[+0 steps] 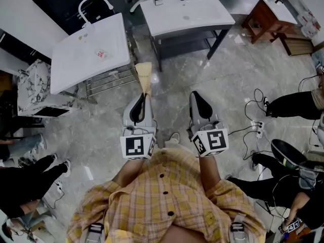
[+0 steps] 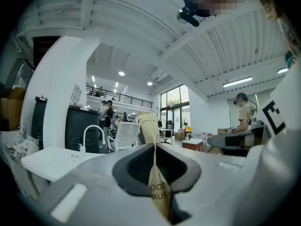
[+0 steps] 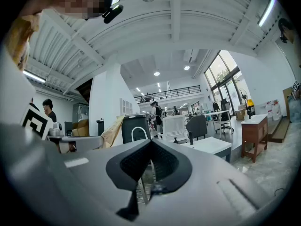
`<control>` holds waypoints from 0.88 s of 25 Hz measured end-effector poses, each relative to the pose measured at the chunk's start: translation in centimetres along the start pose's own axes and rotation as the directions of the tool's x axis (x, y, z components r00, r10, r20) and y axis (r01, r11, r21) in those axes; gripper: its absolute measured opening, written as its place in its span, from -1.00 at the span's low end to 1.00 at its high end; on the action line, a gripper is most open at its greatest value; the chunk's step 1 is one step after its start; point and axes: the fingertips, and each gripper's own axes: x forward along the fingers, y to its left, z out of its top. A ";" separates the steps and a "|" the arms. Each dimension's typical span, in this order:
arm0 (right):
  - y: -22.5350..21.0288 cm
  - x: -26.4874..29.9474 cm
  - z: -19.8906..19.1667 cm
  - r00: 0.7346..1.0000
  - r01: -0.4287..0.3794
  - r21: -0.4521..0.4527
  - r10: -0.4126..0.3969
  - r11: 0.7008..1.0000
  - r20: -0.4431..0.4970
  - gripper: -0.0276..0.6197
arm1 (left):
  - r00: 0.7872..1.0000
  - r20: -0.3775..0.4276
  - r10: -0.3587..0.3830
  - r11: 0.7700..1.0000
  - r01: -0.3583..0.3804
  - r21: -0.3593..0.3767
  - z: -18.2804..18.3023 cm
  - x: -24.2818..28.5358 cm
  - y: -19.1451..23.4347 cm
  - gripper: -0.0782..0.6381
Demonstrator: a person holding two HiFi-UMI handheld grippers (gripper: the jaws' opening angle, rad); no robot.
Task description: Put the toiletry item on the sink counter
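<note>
Grey marble floor [image 1: 228,80] fills most of the head view. A white sink counter [image 1: 86,59] with a curved faucet [image 1: 93,1] stands at upper left. A second white sink counter [image 1: 177,19] is at top centre, and a wooden vanity [image 1: 263,16] at top right. The person's yellow plaid shirt [image 1: 167,201] is at the bottom, both grippers held out level side by side, marker cubes toward the body. The left gripper [image 1: 143,99] is clamped on a kraft-paper toothbrush packet [image 1: 145,77]. In the left gripper view the pads [image 2: 141,161] press on the packet [image 2: 157,187], which stands on edge between them. Its long axis runs along the jaws and points forward, away from the person. The wider free end sticks out past the jaw tips toward the gap between the two white counters. The packet is held in the air over the floor, just beside the left counter's right edge in the head view, on no counter. The right gripper [image 1: 195,96] has its jaws together and holds nothing [image 3: 151,142]. A small red-and-white item [image 1: 101,54] lies on the left counter.
</note>
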 end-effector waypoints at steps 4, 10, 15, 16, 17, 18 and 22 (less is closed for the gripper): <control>-1.6 -0.4 -0.1 1.000 -0.011 0.028 0.011 1.000 0.009 -0.91 | 1.000 -0.006 0.011 1.000 -0.011 -0.001 -0.6 0.6 -1.3 -0.74; -3.3 -0.7 -0.1 0.999 -0.046 0.031 0.046 0.998 0.012 -0.91 | 1.000 -0.006 0.028 0.999 -0.028 0.017 -1.0 1.6 -2.9 -0.74; -5.0 -0.8 -0.1 0.997 -0.072 0.044 0.071 0.996 0.010 -0.91 | 1.000 -0.012 0.026 0.999 -0.025 0.027 -1.2 2.3 -4.9 -0.74; -5.1 -0.9 -0.3 0.997 -0.073 0.044 0.073 0.996 0.006 -0.91 | 1.000 -0.015 0.023 0.999 -0.022 0.031 -1.3 2.3 -5.2 -0.74; -5.1 -1.1 -0.5 0.997 -0.073 0.040 0.073 0.997 0.003 -0.91 | 1.000 -0.019 0.021 0.999 -0.021 0.036 -1.4 2.2 -5.4 -0.74; -5.2 -1.3 -0.6 0.997 -0.071 0.034 0.071 0.997 0.004 -0.91 | 1.000 -0.022 0.021 0.999 -0.020 0.041 -1.4 2.0 -5.6 -0.74; -5.9 -1.9 -0.4 0.998 -0.061 0.035 0.060 0.998 0.022 -0.91 | 0.999 -0.032 0.029 0.999 -0.028 0.043 -1.8 2.1 -5.9 -0.74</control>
